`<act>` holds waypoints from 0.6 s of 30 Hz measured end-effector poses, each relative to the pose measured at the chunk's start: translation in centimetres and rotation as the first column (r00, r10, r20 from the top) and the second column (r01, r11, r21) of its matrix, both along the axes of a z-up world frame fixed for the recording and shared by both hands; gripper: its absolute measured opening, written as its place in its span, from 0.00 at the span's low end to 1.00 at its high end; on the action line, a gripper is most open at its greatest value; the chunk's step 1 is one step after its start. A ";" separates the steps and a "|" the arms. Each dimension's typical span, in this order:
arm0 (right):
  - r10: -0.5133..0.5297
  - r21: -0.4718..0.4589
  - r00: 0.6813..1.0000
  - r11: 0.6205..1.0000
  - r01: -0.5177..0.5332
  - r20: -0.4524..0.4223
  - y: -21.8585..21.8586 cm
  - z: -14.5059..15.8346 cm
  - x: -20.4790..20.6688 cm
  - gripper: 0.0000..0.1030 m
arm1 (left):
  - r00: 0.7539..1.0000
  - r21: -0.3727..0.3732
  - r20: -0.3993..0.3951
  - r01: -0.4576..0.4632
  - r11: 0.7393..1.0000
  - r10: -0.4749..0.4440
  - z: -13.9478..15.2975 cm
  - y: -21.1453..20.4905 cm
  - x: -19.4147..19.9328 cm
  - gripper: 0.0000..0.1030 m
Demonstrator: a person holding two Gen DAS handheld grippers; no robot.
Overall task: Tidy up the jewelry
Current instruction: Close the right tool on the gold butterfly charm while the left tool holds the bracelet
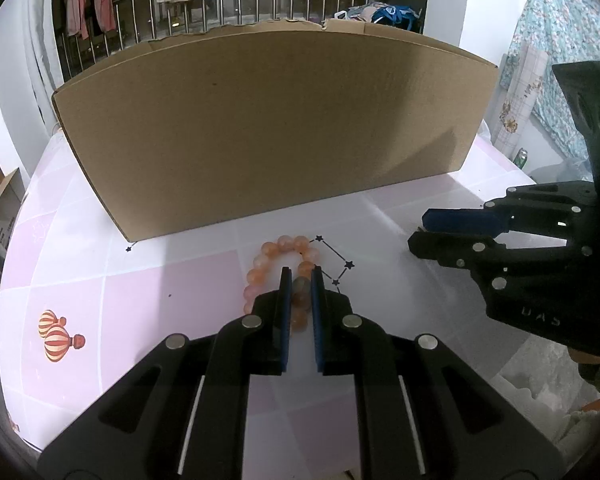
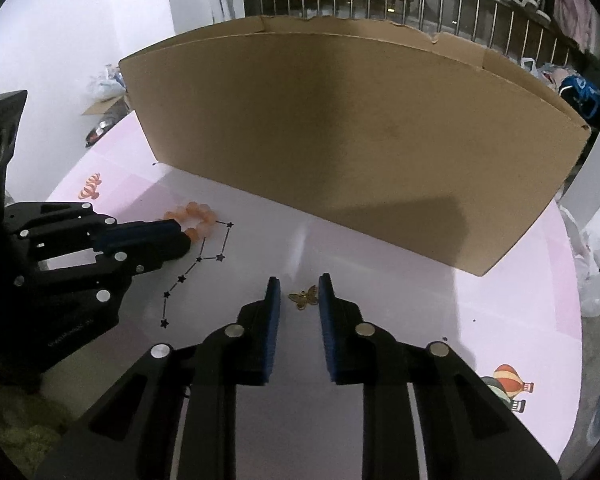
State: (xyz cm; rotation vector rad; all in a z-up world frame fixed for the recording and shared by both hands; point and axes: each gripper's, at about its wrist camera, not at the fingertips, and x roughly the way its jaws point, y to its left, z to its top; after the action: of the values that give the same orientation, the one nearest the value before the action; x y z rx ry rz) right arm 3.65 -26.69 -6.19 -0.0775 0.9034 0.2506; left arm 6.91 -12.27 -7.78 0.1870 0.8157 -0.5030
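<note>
An orange bead bracelet (image 1: 268,256) lies on the pink tablecloth just in front of a large cardboard box (image 1: 268,132). My left gripper (image 1: 301,276) is shut on the near side of the bracelet, with a bead pinched between its blue pads. In the right wrist view the same bracelet (image 2: 198,216) shows at the left, under the left gripper (image 2: 180,236). A small gold butterfly charm (image 2: 305,297) lies flat on the table between the fingertips of my right gripper (image 2: 300,280), whose jaws stand narrowly apart around it without pinching it. The right gripper (image 1: 418,232) also shows at the right of the left wrist view.
The box (image 2: 360,128) spans the back of the table, its near wall tall. The tablecloth (image 2: 500,312) carries balloon prints and a star-line drawing (image 2: 196,264). Plastic bags (image 2: 596,272) sit off the right edge. A metal railing with hanging clothes stands behind.
</note>
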 end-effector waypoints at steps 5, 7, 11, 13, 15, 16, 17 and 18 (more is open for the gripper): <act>-0.001 0.020 1.000 1.000 0.001 -0.009 -0.2 0.1 0.0 0.13 | 1.000 0.000 -0.001 0.001 1.000 -0.001 0.0 0.0 0.0 0.08; -0.005 0.033 1.000 0.999 0.005 -0.014 -0.3 0.2 0.0 0.13 | 1.000 0.000 -0.001 0.000 1.000 0.000 0.0 0.0 -0.1 0.08; -0.010 0.051 1.000 0.999 0.011 -0.021 -0.6 0.2 0.1 0.13 | 1.000 -0.001 -0.001 0.000 1.000 0.000 0.1 0.0 0.0 0.08; -0.011 0.056 1.000 0.998 0.012 -0.022 -0.6 0.2 0.1 0.13 | 1.000 0.000 0.000 0.000 1.000 0.000 0.0 0.0 -0.1 0.08; -0.013 0.064 1.000 0.998 0.015 -0.025 -0.7 0.2 0.1 0.13 | 1.000 0.000 0.000 0.000 1.000 0.000 0.1 0.0 -0.1 0.08; -0.014 0.067 1.000 0.998 0.016 -0.026 -0.7 0.2 0.1 0.13 | 1.000 -0.001 -0.001 0.000 1.000 0.000 0.0 0.0 -0.1 0.08; -0.015 0.070 1.000 0.997 0.017 -0.027 -0.8 0.2 0.1 0.13 | 1.000 -0.002 -0.002 0.000 1.000 0.000 0.0 0.0 0.0 0.08; -0.017 0.073 0.999 0.997 0.019 -0.029 -0.8 0.2 0.1 0.13 | 1.000 -0.001 -0.001 0.000 1.000 0.000 0.0 0.0 -0.1 0.08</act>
State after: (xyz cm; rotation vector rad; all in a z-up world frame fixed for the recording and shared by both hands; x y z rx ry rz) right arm 3.73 -27.49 -5.96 0.0017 0.9214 0.2684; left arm 6.86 -12.26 -7.74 0.1858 0.8164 -0.5035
